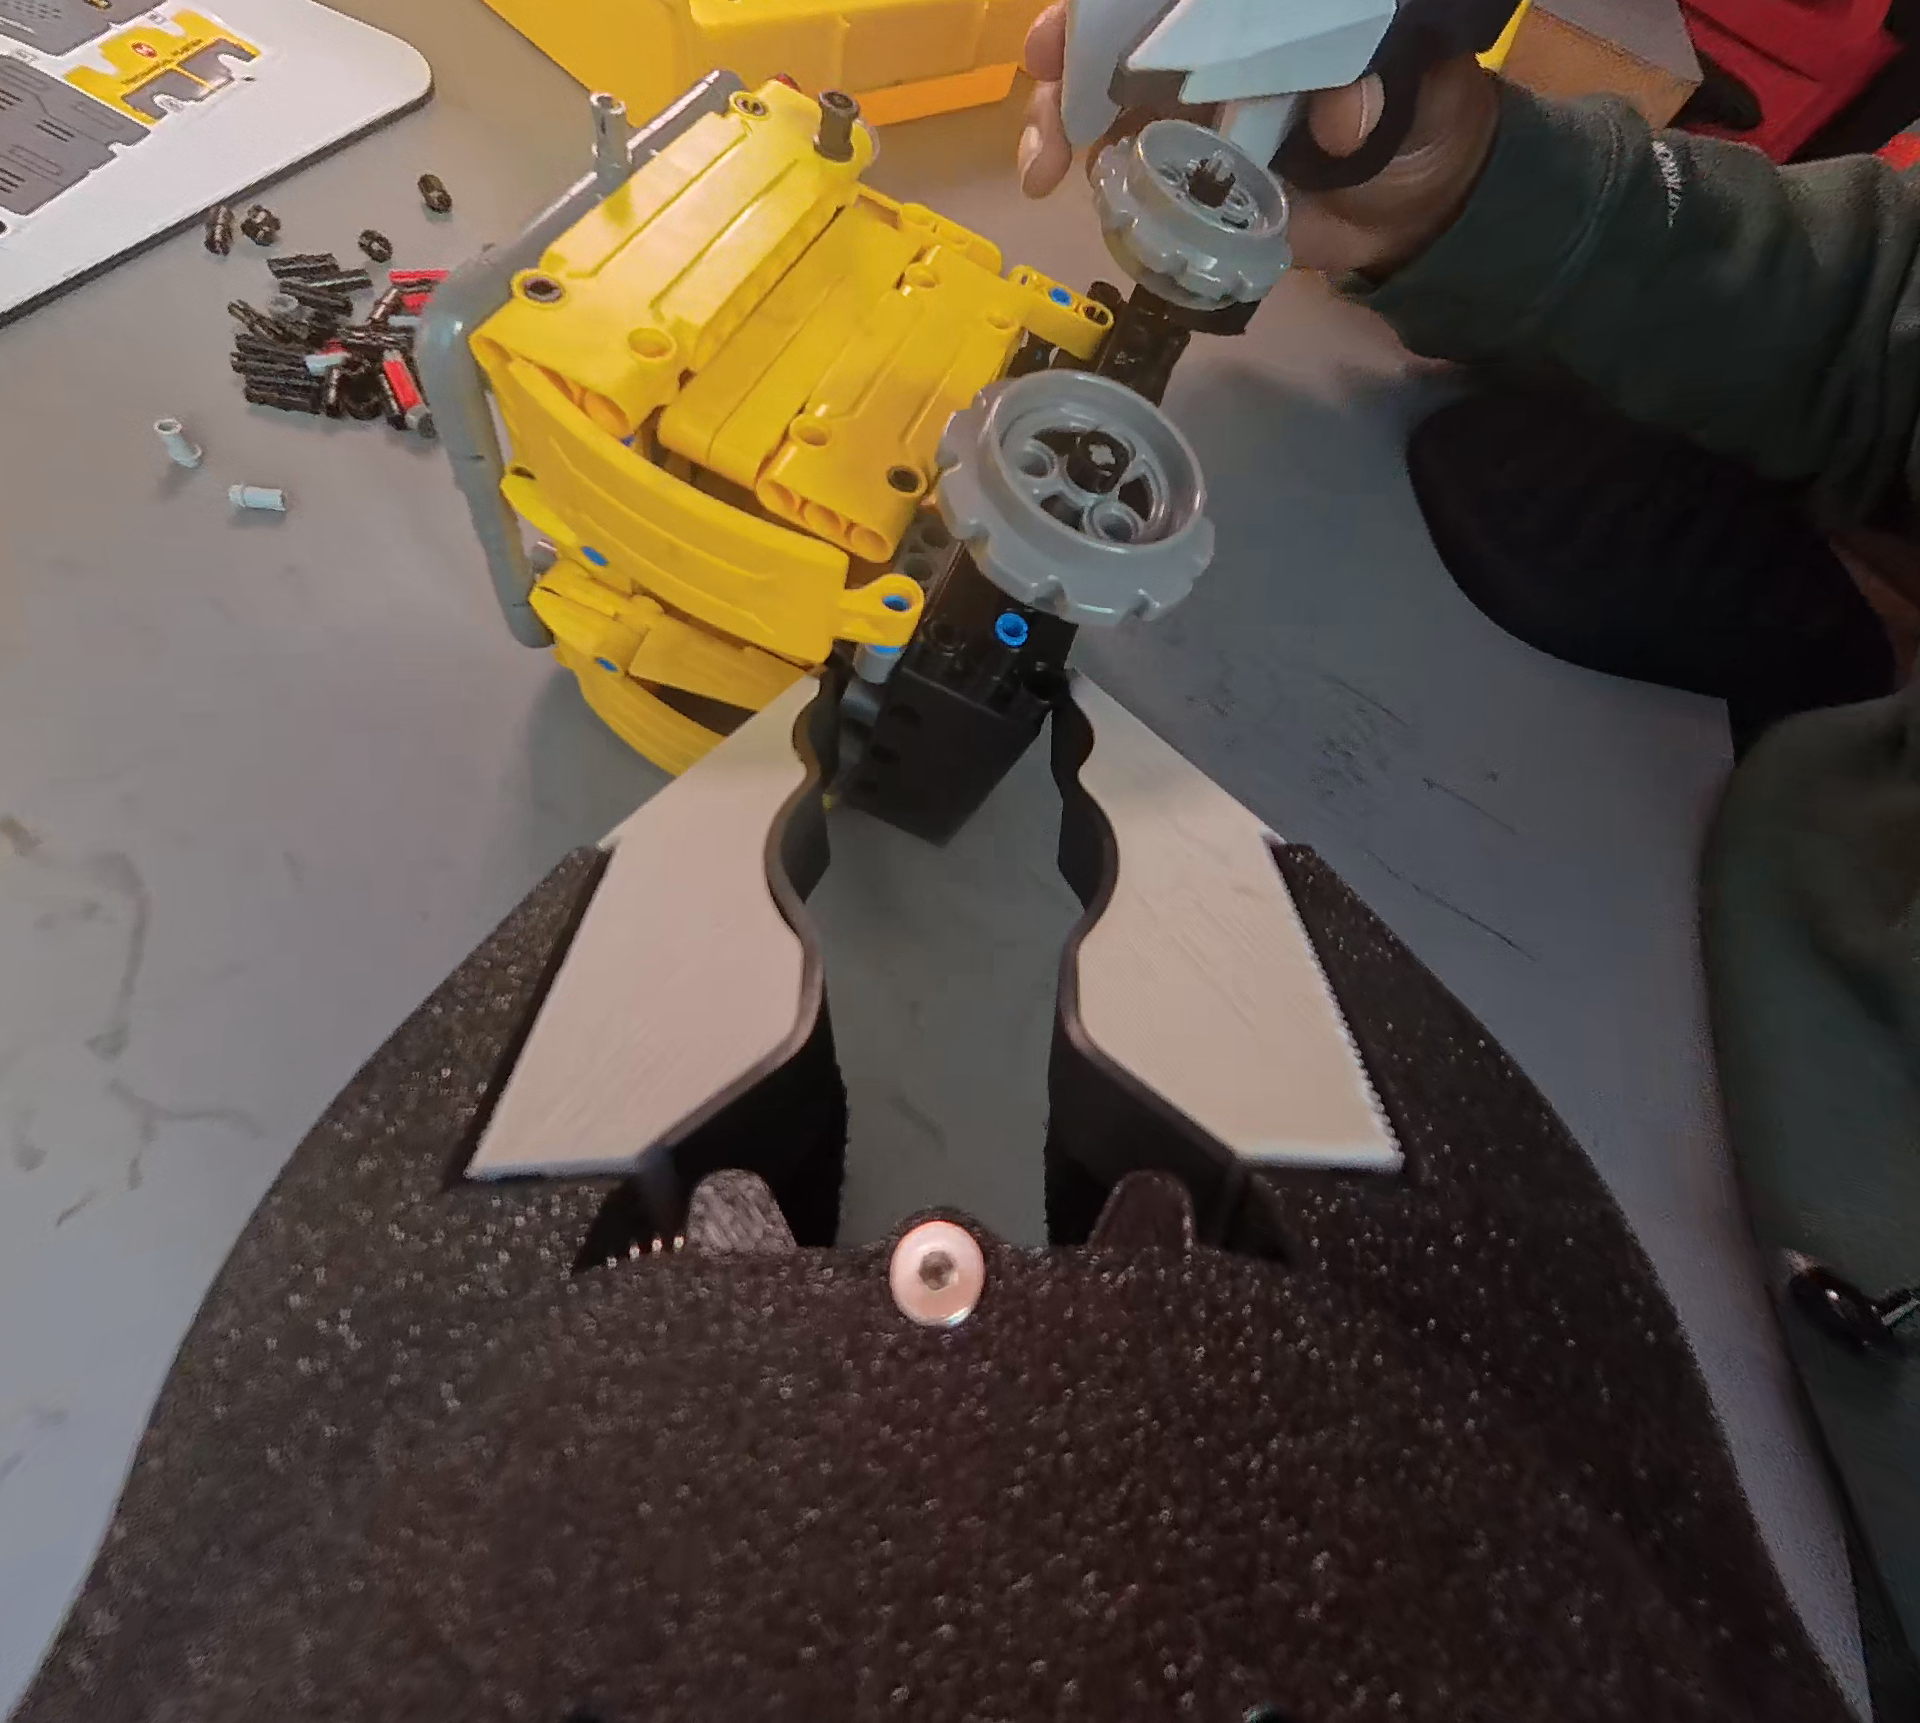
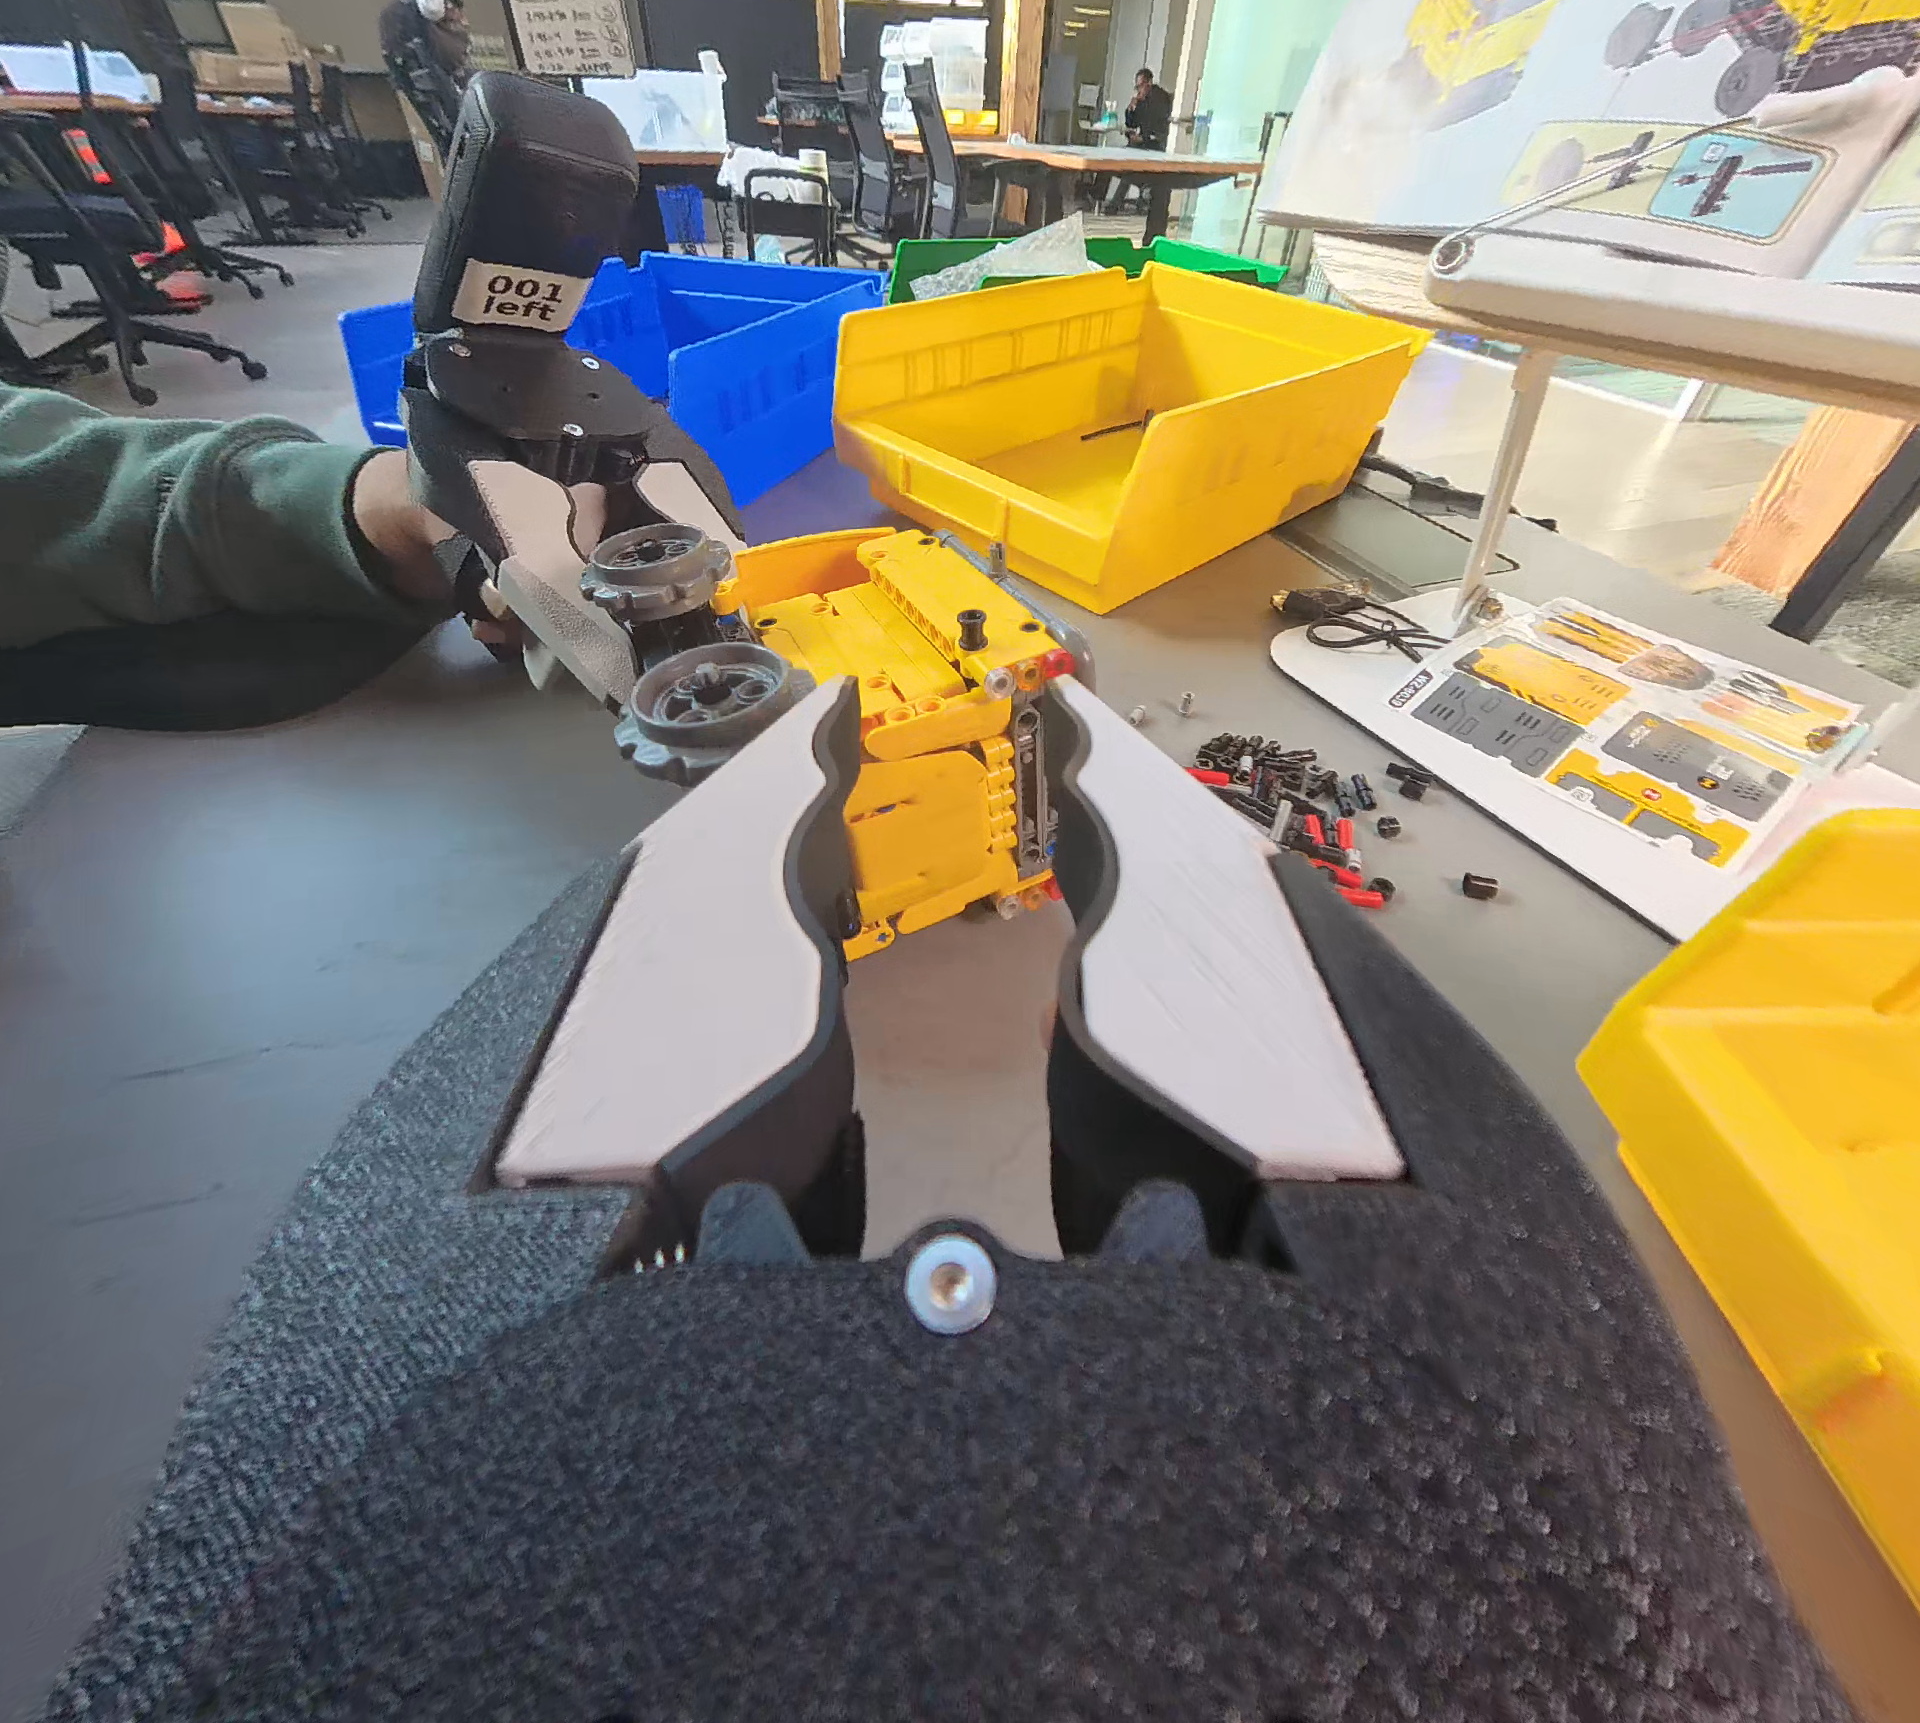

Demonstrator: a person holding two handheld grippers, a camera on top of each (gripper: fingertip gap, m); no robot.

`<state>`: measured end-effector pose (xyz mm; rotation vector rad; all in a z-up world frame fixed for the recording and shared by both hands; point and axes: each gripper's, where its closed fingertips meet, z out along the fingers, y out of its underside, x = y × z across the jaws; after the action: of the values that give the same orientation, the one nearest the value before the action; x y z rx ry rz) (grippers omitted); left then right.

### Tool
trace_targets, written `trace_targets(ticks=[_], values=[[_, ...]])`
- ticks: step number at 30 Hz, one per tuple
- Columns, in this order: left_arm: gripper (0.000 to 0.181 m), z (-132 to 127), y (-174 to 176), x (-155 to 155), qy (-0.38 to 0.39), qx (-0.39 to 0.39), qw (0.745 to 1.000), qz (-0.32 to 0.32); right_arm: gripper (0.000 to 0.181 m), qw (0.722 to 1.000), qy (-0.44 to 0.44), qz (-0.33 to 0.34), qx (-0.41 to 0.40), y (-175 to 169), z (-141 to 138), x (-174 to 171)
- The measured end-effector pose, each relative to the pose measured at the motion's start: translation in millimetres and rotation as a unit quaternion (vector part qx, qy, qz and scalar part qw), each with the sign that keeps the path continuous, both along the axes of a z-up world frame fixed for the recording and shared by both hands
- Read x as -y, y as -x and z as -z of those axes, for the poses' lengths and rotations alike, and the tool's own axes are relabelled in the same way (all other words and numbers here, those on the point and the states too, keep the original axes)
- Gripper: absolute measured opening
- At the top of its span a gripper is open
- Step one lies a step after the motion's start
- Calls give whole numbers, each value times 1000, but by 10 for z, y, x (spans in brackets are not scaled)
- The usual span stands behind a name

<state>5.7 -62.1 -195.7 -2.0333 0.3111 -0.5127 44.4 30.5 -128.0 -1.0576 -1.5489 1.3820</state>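
A yellow brick-built vehicle model (image 1: 727,385) lies tilted on the grey table, with two grey wheel hubs (image 1: 1081,494) on its black chassis. My left gripper (image 1: 940,702) is shut on the black chassis block, below the nearer hub. In the right wrist view it (image 2: 582,634) holds the model (image 2: 935,634) from the left, beside the hubs (image 2: 717,697). My right gripper (image 2: 954,697) is open and empty, and the yellow body shows between its fingers. In the left wrist view it (image 1: 1049,32) hovers above the farther hub, apart from the model.
A pile of black and red pins (image 2: 1288,790) and a sticker sheet (image 2: 1590,738) lie right of the model. Yellow (image 2: 935,385), blue (image 2: 748,343) and green bins stand behind it. Another yellow bin (image 2: 1787,1102) is near right. A booklet on a stand (image 2: 1621,42) is upper right. Across from one pair of fingers to the other is roughly 12 centimeters.
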Motion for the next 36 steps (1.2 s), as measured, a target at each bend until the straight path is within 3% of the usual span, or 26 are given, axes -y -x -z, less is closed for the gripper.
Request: trace_targets(ticks=[13, 27, 36], values=[[44, -66, 44, -10, -36, -32, 999, -21, 55, 999, 9, 45, -19, -44, 76, -223], [38, -38, 90, -28, -72, -143, 987, -28, 40, 999, 10, 40, -23, -46, 78, -188], [38, -53, 115, -9, -80, -143, 986, -32, 32, 999, 21, 35, -15, -32, 100, -195]])
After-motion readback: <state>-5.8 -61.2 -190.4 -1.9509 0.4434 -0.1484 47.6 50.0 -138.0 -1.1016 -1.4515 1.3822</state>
